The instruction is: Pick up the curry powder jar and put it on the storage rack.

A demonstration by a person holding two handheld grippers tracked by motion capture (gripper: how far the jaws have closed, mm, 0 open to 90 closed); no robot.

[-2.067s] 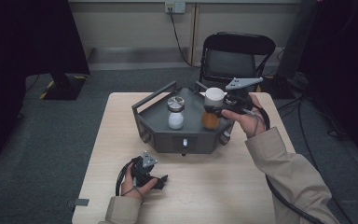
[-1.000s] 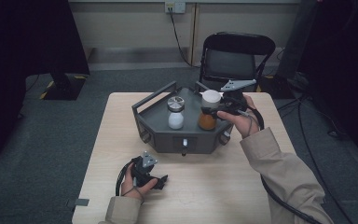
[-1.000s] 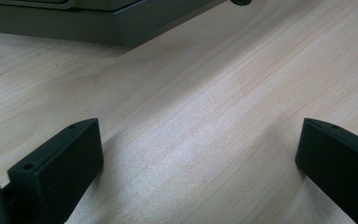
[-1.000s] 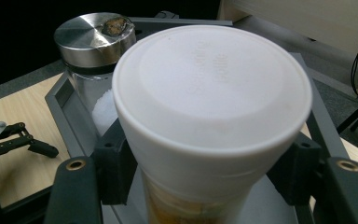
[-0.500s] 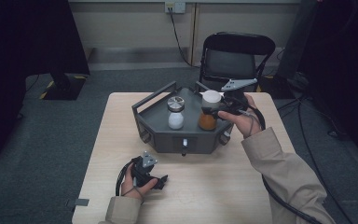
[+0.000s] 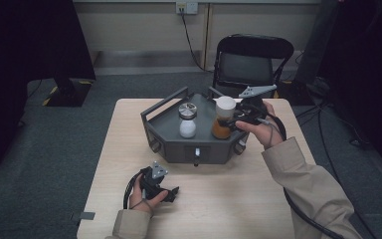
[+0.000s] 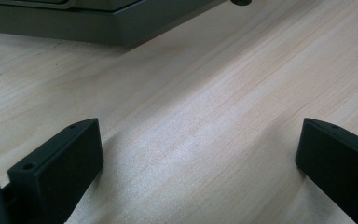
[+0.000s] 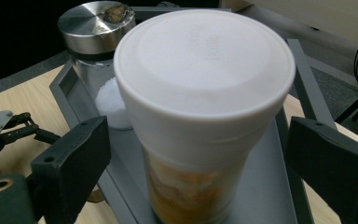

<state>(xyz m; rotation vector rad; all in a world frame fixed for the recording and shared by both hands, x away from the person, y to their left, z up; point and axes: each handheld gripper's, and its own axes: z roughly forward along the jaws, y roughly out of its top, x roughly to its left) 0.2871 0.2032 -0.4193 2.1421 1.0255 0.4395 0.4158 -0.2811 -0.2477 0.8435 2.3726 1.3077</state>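
Jaws on my left gripper (image 6: 155, 185) stand spread over bare wood, resting on the table (image 6: 229, 209) just in front of the grey tray (image 6: 165, 137), holding nothing. Moving right, the salt jar with the metal lid (image 6: 187, 119) stands upright in the tray. Beside it sits the white-capped jar of orange stuff (image 6: 223, 118) (contents look like some preserve), also upright on the tray floor. Around it my right gripper (image 6: 235, 121) has just been opening: its pads now stand clear of the jar on both sides. I judge the placing done; what's left is backing that hand away.
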